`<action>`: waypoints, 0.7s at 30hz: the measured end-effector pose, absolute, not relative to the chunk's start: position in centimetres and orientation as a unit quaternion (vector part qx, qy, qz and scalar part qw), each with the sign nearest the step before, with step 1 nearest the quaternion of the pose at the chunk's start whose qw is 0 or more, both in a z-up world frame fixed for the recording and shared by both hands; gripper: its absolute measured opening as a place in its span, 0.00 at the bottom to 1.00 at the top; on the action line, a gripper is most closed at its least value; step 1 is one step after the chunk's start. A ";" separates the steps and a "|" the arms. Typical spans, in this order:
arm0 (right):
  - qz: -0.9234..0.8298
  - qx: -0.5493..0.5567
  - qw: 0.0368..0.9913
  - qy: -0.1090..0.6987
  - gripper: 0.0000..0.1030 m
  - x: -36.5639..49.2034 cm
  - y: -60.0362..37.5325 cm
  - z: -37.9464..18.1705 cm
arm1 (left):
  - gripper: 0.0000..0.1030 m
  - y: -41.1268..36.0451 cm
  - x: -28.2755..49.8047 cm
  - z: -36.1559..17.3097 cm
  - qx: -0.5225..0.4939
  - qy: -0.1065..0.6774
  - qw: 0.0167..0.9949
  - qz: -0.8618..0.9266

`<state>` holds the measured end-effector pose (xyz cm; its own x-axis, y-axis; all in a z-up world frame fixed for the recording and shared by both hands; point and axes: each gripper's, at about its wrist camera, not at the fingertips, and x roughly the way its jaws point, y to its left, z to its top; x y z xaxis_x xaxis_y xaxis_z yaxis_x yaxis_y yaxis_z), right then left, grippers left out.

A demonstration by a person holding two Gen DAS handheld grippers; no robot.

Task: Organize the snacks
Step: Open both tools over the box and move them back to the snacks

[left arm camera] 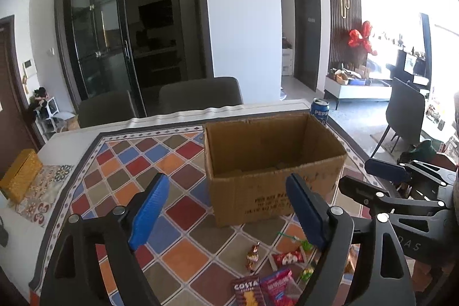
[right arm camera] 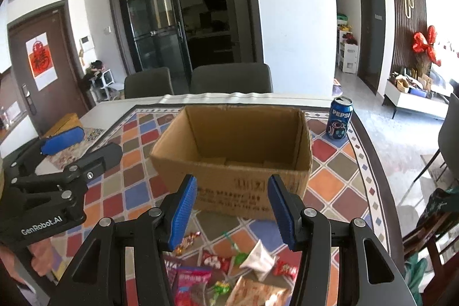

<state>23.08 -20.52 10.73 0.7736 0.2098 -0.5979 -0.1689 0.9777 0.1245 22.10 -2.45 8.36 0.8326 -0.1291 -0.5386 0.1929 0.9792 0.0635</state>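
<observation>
An open-topped cardboard box stands on the patterned tablecloth, and I see only its bottom flaps inside. In front of it lies a heap of snacks: a Costa pack, a pink pack, a red candy, a white wrapper and a gold-wrapped sweet. My left gripper hovers above the near-left of the heap, open, nothing between its blue pads. My right gripper hangs over the heap facing the box, open and empty too. Each gripper shows in the other's view: left gripper, right gripper.
A blue Pepsi can stands at the box's far right, close to the table's edge. A yellow box lies at the table's left end. Two dark chairs are tucked in at the far side. Another chair stands to the right.
</observation>
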 end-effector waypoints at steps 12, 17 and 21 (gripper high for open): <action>0.116 0.018 0.931 0.346 0.51 19.6 -19.4 7.4 | 0.83 -1.6 18.5 4.4 0.065 0.311 0.946 -0.070; 0.121 0.017 0.924 0.362 0.51 18.4 -19.2 5.8 | 0.83 -1.7 17.7 2.4 0.063 0.337 0.937 -0.070; 0.126 0.016 0.918 0.376 0.51 17.7 -19.0 4.3 | 0.83 -1.5 17.0 0.6 0.060 0.360 0.929 -0.062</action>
